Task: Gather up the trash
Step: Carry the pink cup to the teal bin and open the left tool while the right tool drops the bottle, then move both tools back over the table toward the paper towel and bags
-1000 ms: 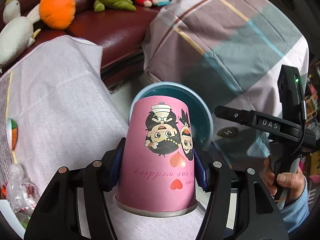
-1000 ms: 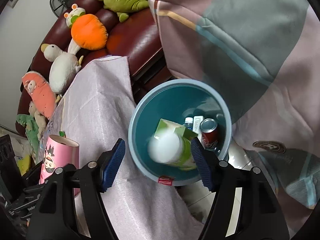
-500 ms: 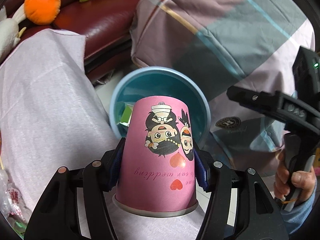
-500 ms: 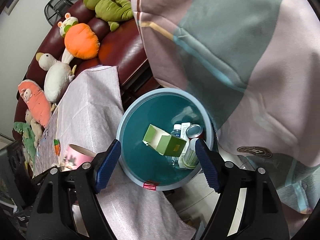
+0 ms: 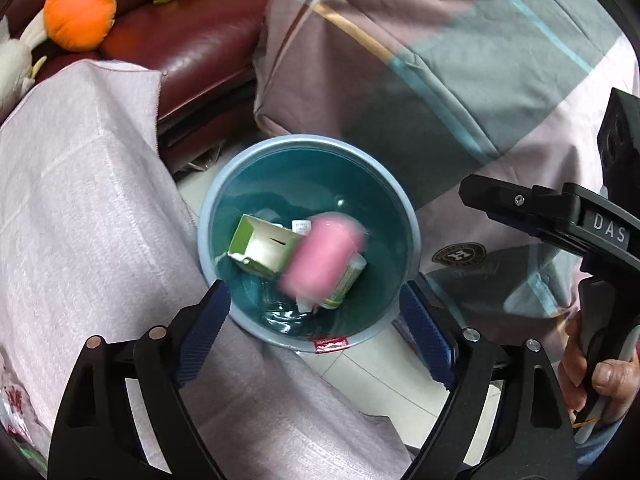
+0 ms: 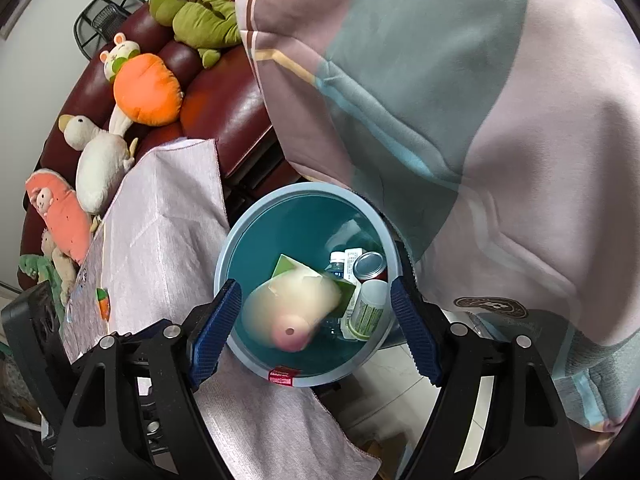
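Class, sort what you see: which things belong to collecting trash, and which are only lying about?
Job: blurred pink paper cup; round teal bin; green cardboard box; red drink can; open left gripper.

Lying about: orange carrot plush; white duck plush; striped quilt.

— What do your tools look like?
— My left gripper [image 5: 314, 314] and right gripper [image 6: 316, 330]: black frames, silver screws, ribbed blue pads [image 5: 204, 328].
— Markings?
— "DAS" in white; my bare hand [image 5: 600, 376], blue sleeve.
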### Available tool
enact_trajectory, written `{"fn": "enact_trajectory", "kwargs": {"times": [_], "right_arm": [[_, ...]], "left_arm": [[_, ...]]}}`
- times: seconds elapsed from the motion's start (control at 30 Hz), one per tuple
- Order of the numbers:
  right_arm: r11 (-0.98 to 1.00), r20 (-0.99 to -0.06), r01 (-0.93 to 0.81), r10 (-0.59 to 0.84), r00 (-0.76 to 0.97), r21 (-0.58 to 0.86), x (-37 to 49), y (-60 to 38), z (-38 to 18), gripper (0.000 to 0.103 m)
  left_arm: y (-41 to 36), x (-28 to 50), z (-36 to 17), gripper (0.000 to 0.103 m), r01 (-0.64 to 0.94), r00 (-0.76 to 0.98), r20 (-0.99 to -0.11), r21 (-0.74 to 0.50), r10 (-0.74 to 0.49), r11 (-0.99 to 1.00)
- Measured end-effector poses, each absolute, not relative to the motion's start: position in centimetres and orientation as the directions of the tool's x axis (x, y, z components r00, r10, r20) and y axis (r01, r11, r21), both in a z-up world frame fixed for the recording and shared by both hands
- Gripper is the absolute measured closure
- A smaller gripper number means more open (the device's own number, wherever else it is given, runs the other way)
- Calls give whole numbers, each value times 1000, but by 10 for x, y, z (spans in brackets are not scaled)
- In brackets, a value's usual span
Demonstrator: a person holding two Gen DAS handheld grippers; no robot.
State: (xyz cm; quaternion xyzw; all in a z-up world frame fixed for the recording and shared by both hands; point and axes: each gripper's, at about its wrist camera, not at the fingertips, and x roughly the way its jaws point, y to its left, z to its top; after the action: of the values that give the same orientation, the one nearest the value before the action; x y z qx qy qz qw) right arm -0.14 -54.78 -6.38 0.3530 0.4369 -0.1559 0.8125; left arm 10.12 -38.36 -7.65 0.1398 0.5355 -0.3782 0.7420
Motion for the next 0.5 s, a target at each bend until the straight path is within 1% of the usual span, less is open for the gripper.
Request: {"fn": "enact_trajectory", "kwargs": {"times": [0.17, 0.2, 0.5], "right_arm": [[703, -822, 564, 51, 567, 433, 0, -544, -60, 28], [704, -824, 565, 50, 565, 430, 1, -542, -59, 26], [720, -831, 554, 56, 554, 418, 6, -521, -48, 25]], "left_arm": [[-369, 101, -75, 16, 694, 143, -898, -209, -416, 689], [-366, 101, -75, 16, 690, 144, -897, -211, -417, 693], [-330, 98, -67, 15, 655, 167, -888, -225, -429, 721]]}}
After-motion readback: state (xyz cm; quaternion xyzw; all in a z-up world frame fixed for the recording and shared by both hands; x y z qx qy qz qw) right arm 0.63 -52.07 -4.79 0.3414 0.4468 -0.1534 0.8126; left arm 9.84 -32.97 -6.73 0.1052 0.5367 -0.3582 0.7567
